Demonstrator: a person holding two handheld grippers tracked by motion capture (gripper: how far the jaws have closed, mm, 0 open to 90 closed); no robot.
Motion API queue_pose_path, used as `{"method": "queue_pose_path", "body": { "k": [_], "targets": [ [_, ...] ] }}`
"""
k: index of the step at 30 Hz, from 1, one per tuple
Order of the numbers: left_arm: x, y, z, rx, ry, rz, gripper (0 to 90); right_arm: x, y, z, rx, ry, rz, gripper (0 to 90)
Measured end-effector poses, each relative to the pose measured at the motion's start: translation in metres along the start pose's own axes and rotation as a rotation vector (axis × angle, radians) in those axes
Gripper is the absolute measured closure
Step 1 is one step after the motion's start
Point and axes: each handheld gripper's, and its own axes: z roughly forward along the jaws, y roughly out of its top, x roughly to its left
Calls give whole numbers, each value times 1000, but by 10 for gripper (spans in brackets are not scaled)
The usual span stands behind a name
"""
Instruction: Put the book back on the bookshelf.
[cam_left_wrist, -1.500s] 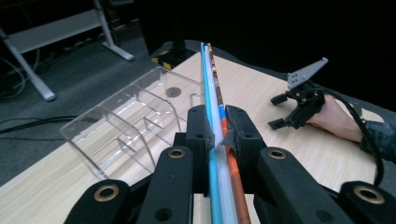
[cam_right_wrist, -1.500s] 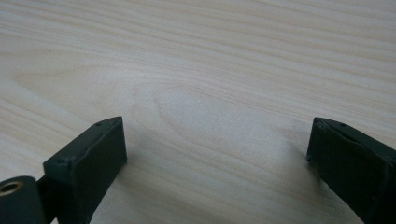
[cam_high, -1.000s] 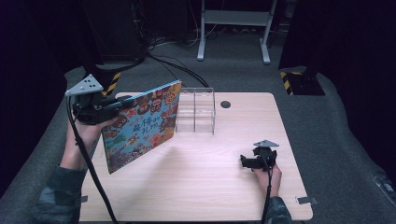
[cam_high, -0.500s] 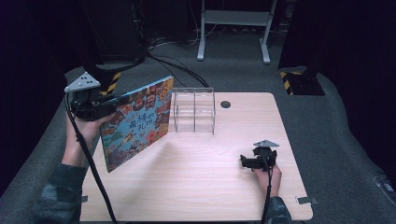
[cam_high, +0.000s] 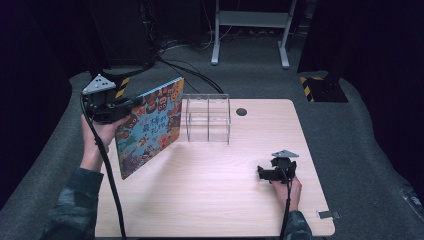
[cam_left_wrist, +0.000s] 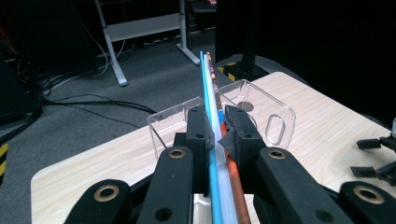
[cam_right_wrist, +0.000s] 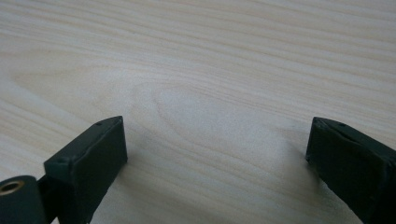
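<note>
Picture book tipped up beside the rack

Left gripper (cam_high: 131, 102) jaws clamp the picture book (cam_high: 150, 125), which has swung steeper, its lower corner on the bench (cam_high: 210, 200), nearly upright for the clear acrylic rack (cam_high: 208, 119). Right gripper (cam_high: 262, 172) rests, jaws apart.

Wooden table (cam_high: 210, 200) bearing clear rack (cam_high: 207, 120)
</note>
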Motion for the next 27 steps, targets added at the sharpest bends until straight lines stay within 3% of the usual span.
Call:
{"method": "queue_pose_path", "body": {
  "k": [17, 27],
  "targets": [
    [2, 0, 21, -47, 43, -39, 810, 0, 0, 0, -4, -6, 10, 60],
    [1, -8, 35, -116, 61, -57, 810, 0, 0, 0, -3, -6, 4, 65]
  ]
}}
